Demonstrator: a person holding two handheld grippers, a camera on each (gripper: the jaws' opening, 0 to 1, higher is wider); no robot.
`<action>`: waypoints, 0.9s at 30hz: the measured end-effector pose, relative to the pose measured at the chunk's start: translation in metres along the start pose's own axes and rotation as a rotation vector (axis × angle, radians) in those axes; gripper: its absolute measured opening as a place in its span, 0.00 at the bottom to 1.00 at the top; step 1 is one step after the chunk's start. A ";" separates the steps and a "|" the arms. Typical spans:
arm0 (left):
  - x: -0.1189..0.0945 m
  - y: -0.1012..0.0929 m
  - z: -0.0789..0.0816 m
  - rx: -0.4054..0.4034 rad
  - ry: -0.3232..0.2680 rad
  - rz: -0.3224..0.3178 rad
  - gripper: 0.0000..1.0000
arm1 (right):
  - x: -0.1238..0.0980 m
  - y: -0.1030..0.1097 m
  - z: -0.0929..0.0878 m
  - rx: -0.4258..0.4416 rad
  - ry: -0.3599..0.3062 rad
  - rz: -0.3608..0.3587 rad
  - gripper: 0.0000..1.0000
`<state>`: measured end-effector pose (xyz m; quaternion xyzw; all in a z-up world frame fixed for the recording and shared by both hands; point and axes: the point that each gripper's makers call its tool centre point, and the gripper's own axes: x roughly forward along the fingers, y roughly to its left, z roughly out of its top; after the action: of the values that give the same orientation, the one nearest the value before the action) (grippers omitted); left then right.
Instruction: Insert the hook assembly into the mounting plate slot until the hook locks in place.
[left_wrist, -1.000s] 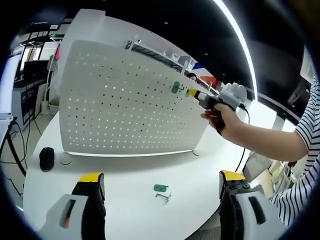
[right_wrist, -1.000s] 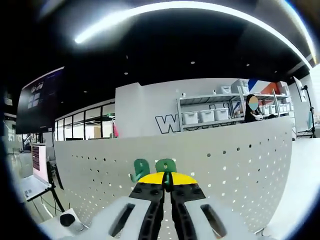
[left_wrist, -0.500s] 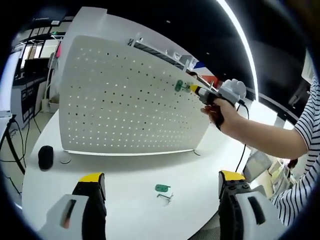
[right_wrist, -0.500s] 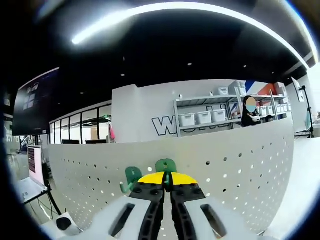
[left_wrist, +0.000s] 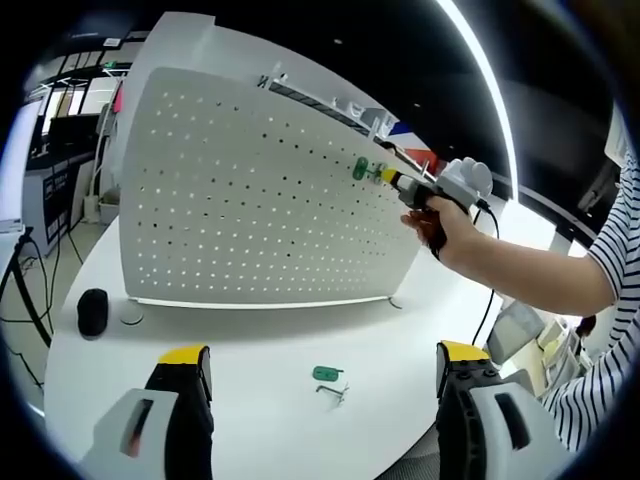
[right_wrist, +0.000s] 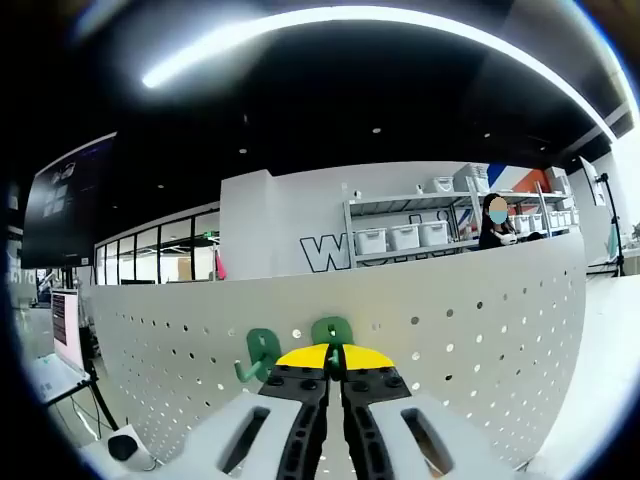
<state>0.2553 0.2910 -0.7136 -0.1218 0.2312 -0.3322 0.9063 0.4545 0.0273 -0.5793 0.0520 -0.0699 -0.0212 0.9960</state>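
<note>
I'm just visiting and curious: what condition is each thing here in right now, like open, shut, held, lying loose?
Left tool: open, holding nothing, over the table.
Right tool: shut on a green hook, held up at the board.
Second green hook: hanging on the pegboard beside it.
Loose green hook: lying on the white table, untouched.
Pegboard: standing upright on the table.
Black cylinder: standing upright near the board's corner.

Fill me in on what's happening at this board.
A person holds tongs in each hand. The right tongs are shut on a green hook, pressing it against the upright pegboard near its top. Another hook hangs on the board beside it. The left tongs wait open over the table, where a spare hook lies.
</note>
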 end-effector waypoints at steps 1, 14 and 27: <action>0.000 0.000 0.000 -0.001 0.000 0.000 0.95 | 0.001 -0.001 -0.001 0.006 -0.001 -0.003 0.00; -0.003 0.003 0.002 -0.012 -0.013 0.015 0.96 | 0.003 0.001 -0.002 -0.172 0.038 -0.020 0.01; -0.012 0.009 -0.019 -0.036 0.051 0.056 0.97 | -0.028 -0.015 0.051 -0.082 -0.070 -0.007 0.21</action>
<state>0.2427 0.3041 -0.7290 -0.1231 0.2635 -0.3053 0.9067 0.4192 0.0086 -0.5346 0.0105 -0.1036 -0.0293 0.9941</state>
